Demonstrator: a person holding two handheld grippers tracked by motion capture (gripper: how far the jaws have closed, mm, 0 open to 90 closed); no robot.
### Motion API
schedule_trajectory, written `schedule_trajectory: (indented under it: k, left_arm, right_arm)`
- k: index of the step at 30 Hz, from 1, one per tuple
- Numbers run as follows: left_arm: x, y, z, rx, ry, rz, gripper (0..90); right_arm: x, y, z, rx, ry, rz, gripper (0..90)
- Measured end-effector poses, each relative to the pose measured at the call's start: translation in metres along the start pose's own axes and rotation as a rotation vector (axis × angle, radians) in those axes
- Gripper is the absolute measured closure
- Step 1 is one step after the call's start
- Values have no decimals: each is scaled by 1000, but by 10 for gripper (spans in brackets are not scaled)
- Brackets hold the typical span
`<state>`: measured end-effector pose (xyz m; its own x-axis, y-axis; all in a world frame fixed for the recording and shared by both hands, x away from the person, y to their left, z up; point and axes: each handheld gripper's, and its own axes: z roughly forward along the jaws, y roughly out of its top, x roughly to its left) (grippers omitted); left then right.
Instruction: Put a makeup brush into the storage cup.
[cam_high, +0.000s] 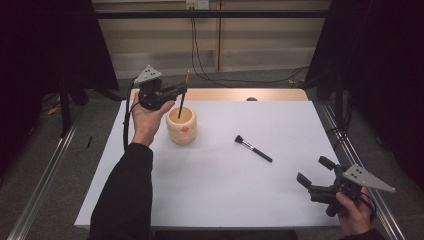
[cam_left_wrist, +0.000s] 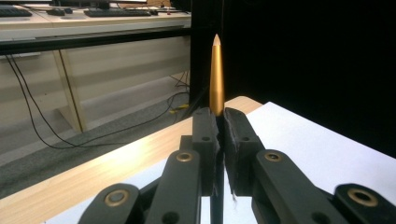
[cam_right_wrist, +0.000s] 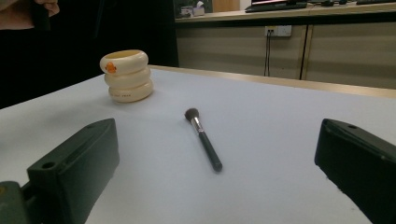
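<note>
My left gripper (cam_high: 182, 90) is shut on a thin brush (cam_high: 183, 95) with a pointed gold handle end (cam_left_wrist: 216, 74), held upright. Its dark lower end hangs over the mouth of a cream ringed holder (cam_high: 181, 131) with an orange mark, at the table's back left. In the left gripper view the jaws (cam_left_wrist: 220, 116) pinch the gold handle between them. A second black-handled makeup brush (cam_high: 253, 148) lies flat mid-table, bristles toward the holder. My right gripper (cam_high: 313, 170) is open at the front right, resting low and facing that brush (cam_right_wrist: 203, 140) and the holder (cam_right_wrist: 127, 77).
A white sheet (cam_high: 225, 190) covers the table, with a strip of bare wood (cam_high: 270, 94) along the far edge. Metal rails run down both sides. Cables trail on the floor behind the table.
</note>
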<state>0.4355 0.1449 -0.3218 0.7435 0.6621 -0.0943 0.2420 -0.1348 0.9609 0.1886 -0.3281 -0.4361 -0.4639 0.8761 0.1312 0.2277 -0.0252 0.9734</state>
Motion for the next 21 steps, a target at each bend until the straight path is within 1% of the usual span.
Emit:
schedule_trajectory:
  k: [1,2,4,5,6,7,9,10,11,12,13,15,16,17,18,19,21]
  left_arm:
    - [1,0,1,2,3,2,840]
    - [3,-2,3,0,-1,-7,840]
    - [5,-3,5,10,4,-4,840]
    - [6,-4,7,13,17,-6,840]
    - [7,-6,8,13,7,-9,840]
    - [8,-7,9,11,9,-10,840]
    - [8,-8,11,11,18,-11,840]
    - [8,-8,12,15,31,-10,840]
    - [9,-8,13,16,22,3,840]
    - [10,-8,13,13,30,2,840]
    - [11,-9,13,20,33,2,840]
    - [14,-12,15,20,30,-4,840]
    - [15,-13,15,25,36,-10,840]
    - [16,-14,17,17,27,-14,840]
    - [17,-15,18,25,38,-17,840]
    - [18,-17,20,19,20,-12,840]
    - [18,-18,22,20,21,-15,840]
  right_arm:
    - [0,0,0,1,0,-3,0]
    - [0,0,0,0,-1,0,0]
    - [0,0,0,2,-2,2,0]
    - [0,0,0,-1,-4,0,0]
    - [0,0,0,-1,-5,4,0]
    - [0,0,0,1,-6,6,0]
    - [-1,0,-1,-1,-4,-2,0]
    - [-1,0,-1,1,-3,0,0]
    - [0,0,-1,1,-4,-1,0]
    - [-1,-1,-1,3,0,-5,0]
    - [-1,-1,-1,3,-1,-5,0]
    - [0,-1,-1,-1,-6,0,0]
    - [-1,-1,-1,4,-1,-8,0]
    - [0,-1,-1,5,-1,-8,0]
    - [0,-1,-1,4,-3,-5,0]
    - [-1,-1,-1,5,-2,-9,0]
    - [-1,-1,-1,4,-2,-9,0]
